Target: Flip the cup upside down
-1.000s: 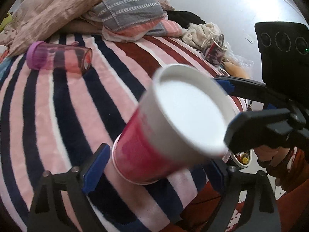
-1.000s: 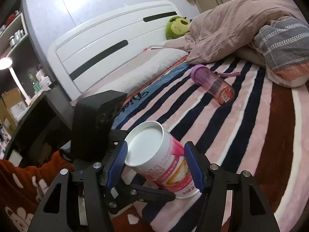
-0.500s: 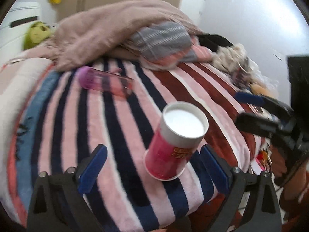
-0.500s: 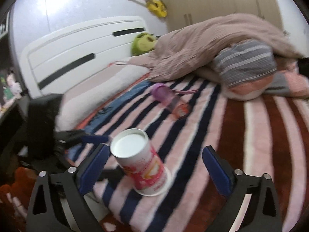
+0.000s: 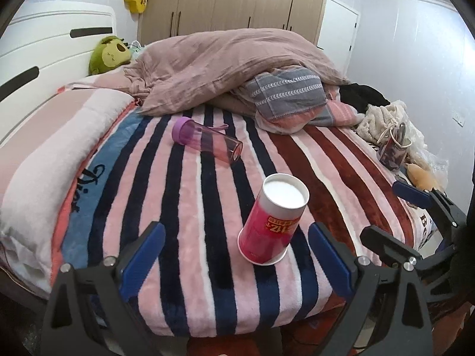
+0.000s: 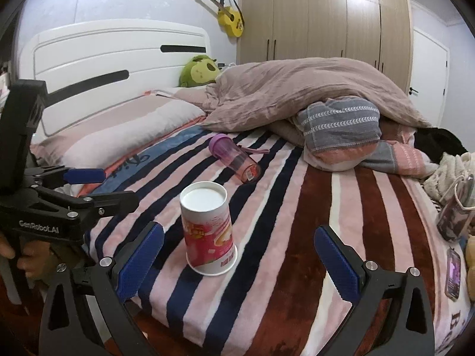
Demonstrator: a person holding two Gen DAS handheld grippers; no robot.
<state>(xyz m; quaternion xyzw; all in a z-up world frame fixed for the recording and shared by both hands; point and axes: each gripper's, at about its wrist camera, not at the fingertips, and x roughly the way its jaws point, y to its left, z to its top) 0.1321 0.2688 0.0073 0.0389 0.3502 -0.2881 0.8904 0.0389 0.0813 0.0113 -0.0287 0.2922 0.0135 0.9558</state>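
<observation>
A pink and white paper cup (image 5: 274, 219) stands upside down on the striped blanket (image 5: 190, 207), mouth down, white base up. It also shows in the right wrist view (image 6: 207, 231). My left gripper (image 5: 237, 258) is open and empty, drawn back from the cup, its blue pads wide apart. My right gripper (image 6: 240, 261) is open and empty too, behind the cup near the bed's edge. The right gripper shows at the right edge of the left wrist view (image 5: 394, 222), and the left gripper at the left of the right wrist view (image 6: 109, 187).
A purple-lidded clear bottle (image 5: 207, 142) lies on its side farther up the bed. A heaped duvet (image 5: 231, 65) and folded blankets fill the back. A green plush (image 5: 109, 53) sits by the headboard. A small bag (image 6: 454, 216) and a phone (image 6: 452, 273) lie at the right edge.
One second ago the right gripper held the tilted cup. It has set the cup down upside down and opened, and both grippers have pulled back from it.
</observation>
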